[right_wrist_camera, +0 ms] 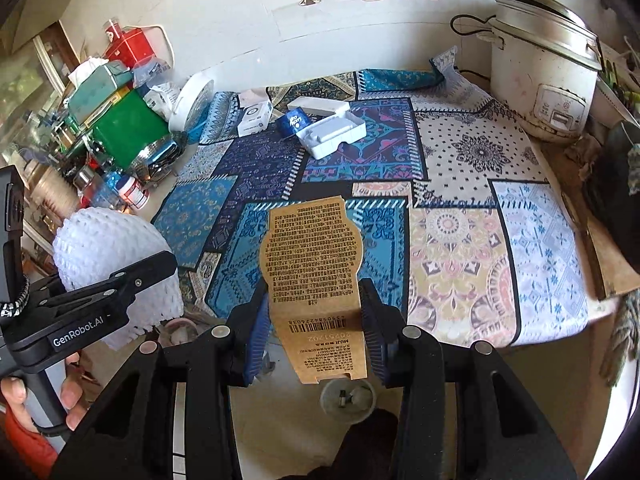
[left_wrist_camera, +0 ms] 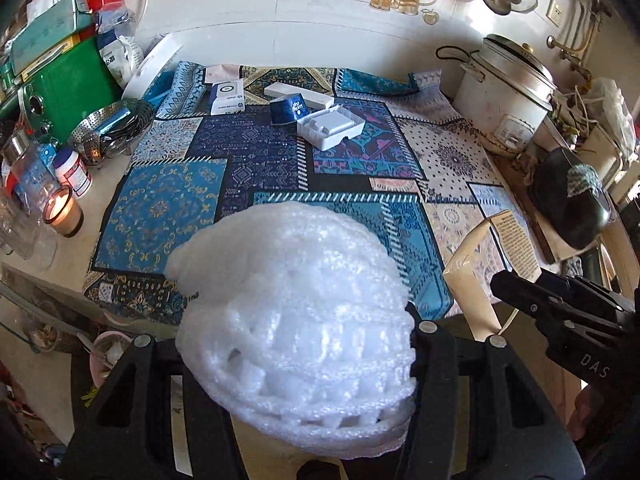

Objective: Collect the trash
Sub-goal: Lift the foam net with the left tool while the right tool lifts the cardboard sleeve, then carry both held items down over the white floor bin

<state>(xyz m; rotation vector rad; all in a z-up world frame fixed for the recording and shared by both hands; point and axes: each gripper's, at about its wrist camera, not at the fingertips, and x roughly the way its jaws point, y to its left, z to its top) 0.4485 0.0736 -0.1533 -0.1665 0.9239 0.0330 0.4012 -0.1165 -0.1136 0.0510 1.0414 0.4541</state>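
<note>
We've got the white foam net point(left_wrist_camera: 292, 320), soft, lacy mesh, clamped in the left gripper point(left_wrist_camera: 280, 344) above the patchwork cloth's point(left_wrist_camera: 256, 160) near edge. The right gripper point(right_wrist_camera: 316, 320) pinches a stiff brown card sleeve point(right_wrist_camera: 312, 272) w/ black print & barcode.

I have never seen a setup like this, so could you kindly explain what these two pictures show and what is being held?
No robot here: a person holds a two-fingered tool in each hand, each with a camera looking along its fingers. The left tool grips a white foam net; the right tool grips a brown printed card. Each view also catches the other tool. On the patterned cloth lie a white plastic tray, a blue wrapper and small white boxes.
</note>
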